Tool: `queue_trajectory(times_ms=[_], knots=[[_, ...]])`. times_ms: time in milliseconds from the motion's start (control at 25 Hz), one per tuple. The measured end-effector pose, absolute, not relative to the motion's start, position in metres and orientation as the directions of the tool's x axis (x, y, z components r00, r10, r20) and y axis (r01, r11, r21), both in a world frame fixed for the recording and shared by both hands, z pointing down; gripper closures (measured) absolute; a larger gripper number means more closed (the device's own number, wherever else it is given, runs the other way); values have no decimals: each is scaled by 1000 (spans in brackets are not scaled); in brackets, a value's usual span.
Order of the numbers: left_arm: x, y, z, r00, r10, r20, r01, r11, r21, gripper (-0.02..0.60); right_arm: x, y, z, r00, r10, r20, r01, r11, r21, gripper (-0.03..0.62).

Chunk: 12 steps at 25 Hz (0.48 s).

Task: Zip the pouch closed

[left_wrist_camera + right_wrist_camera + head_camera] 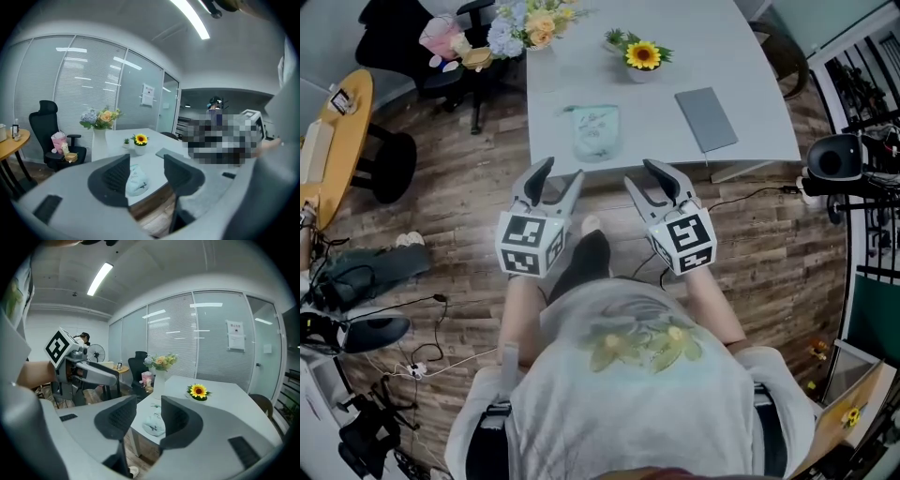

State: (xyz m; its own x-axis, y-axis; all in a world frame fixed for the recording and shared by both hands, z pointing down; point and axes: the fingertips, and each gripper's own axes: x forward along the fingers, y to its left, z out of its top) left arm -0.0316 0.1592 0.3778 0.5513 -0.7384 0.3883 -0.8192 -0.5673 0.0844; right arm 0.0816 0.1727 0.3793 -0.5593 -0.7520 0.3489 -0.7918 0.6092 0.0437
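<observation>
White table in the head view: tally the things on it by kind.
Pale green fabric pouch: 1
Flat grey rectangular pad: 1
Potted yellow sunflower: 1
Small green potted plant: 1
Pastel bouquet in white vase: 1
Total: 5

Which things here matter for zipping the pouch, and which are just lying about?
For the job: pouch; left claw, open and empty; right claw, open and empty.
Lying about: sunflower pot; bouquet; grey flat case; black chair.
</observation>
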Motion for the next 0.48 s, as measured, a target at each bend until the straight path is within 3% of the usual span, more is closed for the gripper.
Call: queue_trajectory(times_ms=[480], knots=[[-58,90,397,518,-729,448,-836,-541,89,374,71,117,396,-600,-656,458,-737,675,1,439]])
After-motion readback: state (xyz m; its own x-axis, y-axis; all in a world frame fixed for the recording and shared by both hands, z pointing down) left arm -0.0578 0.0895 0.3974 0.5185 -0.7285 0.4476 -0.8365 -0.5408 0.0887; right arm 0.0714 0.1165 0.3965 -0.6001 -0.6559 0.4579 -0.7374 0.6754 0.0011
